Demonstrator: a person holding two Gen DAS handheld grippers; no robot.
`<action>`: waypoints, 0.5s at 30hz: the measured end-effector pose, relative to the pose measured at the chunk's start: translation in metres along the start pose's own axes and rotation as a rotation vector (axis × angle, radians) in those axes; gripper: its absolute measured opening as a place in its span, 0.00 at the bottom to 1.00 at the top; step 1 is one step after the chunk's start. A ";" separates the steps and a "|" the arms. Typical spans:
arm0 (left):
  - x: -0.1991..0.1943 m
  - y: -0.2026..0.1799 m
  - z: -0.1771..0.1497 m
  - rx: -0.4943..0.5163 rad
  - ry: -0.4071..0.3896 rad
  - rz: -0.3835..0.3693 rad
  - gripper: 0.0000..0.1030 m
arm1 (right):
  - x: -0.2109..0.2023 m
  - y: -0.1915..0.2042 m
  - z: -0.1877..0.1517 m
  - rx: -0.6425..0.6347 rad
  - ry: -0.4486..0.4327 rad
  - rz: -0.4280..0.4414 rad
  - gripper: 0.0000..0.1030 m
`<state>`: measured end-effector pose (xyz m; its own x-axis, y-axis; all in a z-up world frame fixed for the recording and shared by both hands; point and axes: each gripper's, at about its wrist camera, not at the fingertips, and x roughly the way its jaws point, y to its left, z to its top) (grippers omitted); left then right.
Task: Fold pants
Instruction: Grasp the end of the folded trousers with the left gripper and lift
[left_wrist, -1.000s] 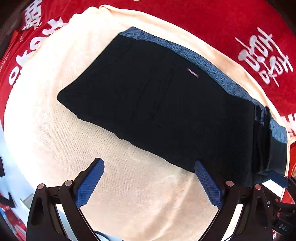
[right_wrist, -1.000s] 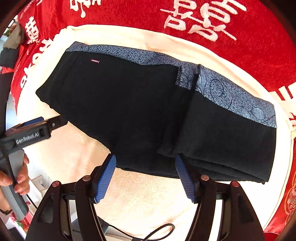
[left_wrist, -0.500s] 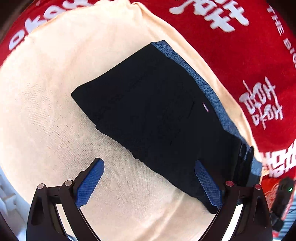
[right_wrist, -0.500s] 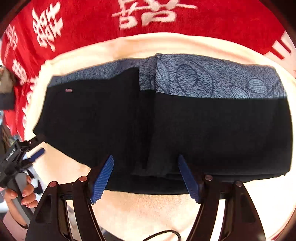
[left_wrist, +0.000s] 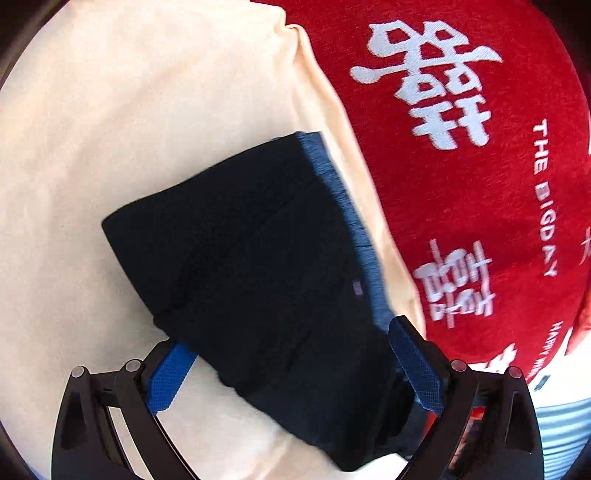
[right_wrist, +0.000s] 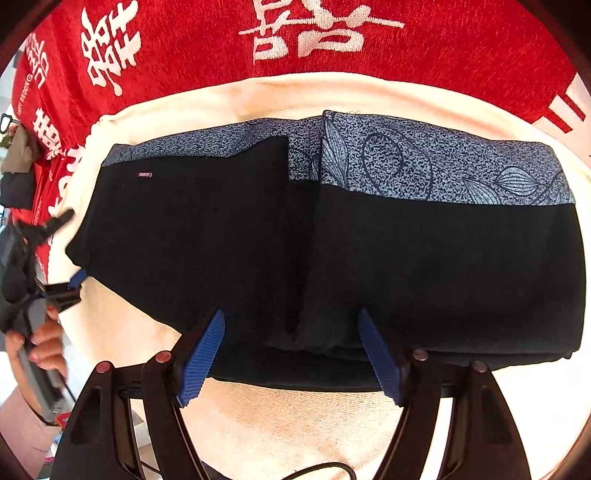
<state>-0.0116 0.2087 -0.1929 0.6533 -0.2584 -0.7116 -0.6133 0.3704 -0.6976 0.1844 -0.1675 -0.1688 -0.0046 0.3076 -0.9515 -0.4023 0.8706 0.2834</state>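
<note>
Black pants (left_wrist: 266, 280) now lie between left gripper's (left_wrist: 291, 365) spread jaws.

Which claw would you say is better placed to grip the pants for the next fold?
Probably the left claw: its open jaws already straddle the end of the pants. The right claw only borders their near edge.

The red cloth (left_wrist: 480, 206) reads "THE BIGDAY" in white beside large white Chinese characters.
</note>
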 end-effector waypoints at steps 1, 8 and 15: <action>0.002 -0.008 0.000 0.018 -0.010 -0.019 0.96 | 0.000 0.000 -0.001 -0.002 0.000 0.001 0.76; 0.035 -0.020 0.002 0.076 0.001 0.115 0.96 | 0.001 0.012 0.004 -0.040 0.022 -0.034 0.80; 0.045 -0.067 -0.011 0.370 -0.048 0.444 0.36 | -0.039 0.032 0.047 -0.007 0.015 0.107 0.80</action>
<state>0.0540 0.1626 -0.1794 0.3936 0.0303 -0.9188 -0.6425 0.7239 -0.2514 0.2148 -0.1330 -0.1168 -0.0617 0.3925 -0.9177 -0.4055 0.8303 0.3824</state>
